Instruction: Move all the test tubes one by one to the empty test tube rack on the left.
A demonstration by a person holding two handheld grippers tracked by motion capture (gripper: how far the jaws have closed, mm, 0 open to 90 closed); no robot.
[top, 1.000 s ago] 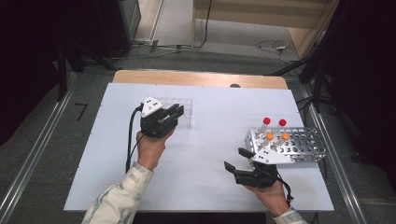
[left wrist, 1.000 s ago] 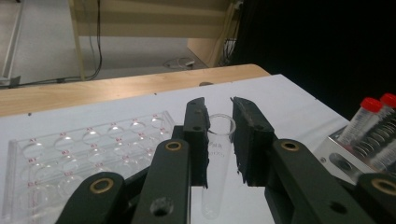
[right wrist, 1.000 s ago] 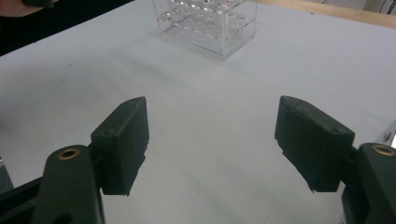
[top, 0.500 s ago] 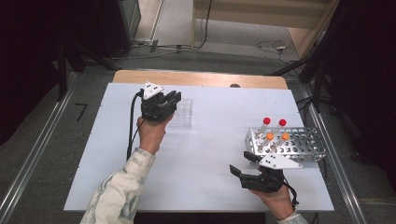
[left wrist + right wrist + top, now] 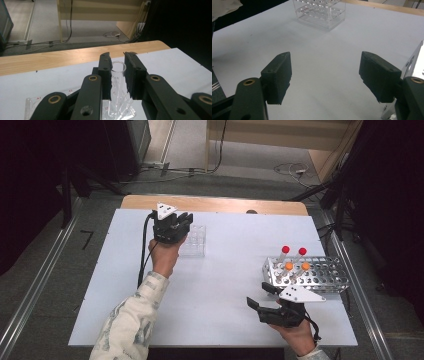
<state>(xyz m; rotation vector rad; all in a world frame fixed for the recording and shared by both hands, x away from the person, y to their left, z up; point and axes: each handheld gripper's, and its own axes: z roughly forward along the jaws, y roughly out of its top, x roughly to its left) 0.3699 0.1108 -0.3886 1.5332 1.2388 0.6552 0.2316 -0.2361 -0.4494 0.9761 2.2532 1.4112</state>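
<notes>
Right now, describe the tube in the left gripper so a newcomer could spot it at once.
Start at the white table, then the clear plastic rack near its far edge. Just above that rack, the left gripper is shut on a clear tube. Unlike the red- and orange-capped tubes in the metal rack, it has no cap.

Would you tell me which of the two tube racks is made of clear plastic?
The clear rack beside the left gripper; the other rack, near the right gripper, is perforated metal.

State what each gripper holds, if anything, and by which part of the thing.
The left gripper holds a clear empty tube, jaws clamped on its sides just below the open rim. The right gripper holds nothing; its jaws stand open.
</notes>
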